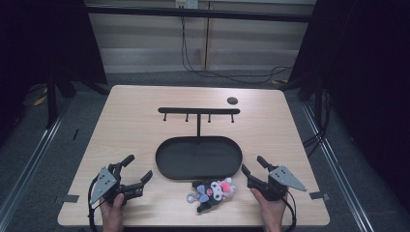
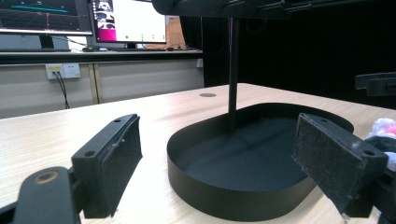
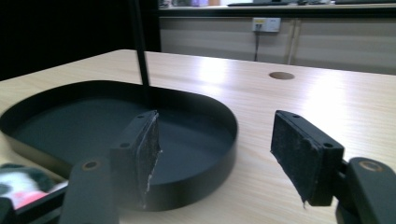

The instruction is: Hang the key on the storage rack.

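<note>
A black oval tray (image 1: 167, 166) forms the base of a black rack; its post (image 1: 198, 125) carries a crossbar (image 1: 198, 110) with several pegs. A small plush keychain (image 1: 212, 191), black, white and pink with a ring, lies on the table just in front of the tray. My left gripper (image 1: 138, 168) rests at the near left, open and empty, jaws aimed at the tray (image 2: 224, 196). My right gripper (image 1: 254, 165) rests at the near right, open and empty, beside the tray (image 3: 196, 186). The plush (image 3: 18, 186) shows at the lower left of the right gripper view.
The wooden table (image 1: 130, 121) has a round hole (image 1: 232, 100) near the far right. Cables hang behind the table's far edge. Black frame posts stand at both sides. Monitors (image 2: 126, 21) sit on a desk in the left gripper view.
</note>
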`<state>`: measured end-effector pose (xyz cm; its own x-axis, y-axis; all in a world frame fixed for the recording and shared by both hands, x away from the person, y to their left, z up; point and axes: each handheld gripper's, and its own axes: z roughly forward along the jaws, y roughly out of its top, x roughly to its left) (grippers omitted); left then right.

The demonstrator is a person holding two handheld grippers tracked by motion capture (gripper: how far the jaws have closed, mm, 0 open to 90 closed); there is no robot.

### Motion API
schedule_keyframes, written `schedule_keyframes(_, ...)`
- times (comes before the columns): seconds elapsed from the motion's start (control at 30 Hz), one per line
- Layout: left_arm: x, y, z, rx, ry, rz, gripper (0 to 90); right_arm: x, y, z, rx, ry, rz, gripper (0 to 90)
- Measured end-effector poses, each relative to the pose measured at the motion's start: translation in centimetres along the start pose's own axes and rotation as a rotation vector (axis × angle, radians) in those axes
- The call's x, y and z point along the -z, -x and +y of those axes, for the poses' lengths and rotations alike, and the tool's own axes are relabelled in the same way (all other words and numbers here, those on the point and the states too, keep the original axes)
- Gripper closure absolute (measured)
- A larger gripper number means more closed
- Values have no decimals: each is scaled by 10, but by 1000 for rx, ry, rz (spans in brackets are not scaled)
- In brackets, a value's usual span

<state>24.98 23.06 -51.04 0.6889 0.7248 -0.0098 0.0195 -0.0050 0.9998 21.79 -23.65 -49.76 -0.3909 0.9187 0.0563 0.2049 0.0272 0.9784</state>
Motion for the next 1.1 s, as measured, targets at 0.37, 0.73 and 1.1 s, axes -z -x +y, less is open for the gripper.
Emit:
schedule_keyframes(0.37,0,0,0,1,1,0,151,-6,-12,18,29,-112,113,293)
schedule_keyframes(0.73,0,0,0,-1,0,0,151,-18,-20,37,21,-259,227,293)
schedule_keyframes(1.1,0,0,0,-1,0,3,151,-32,-36,63,100,-389,381,277)
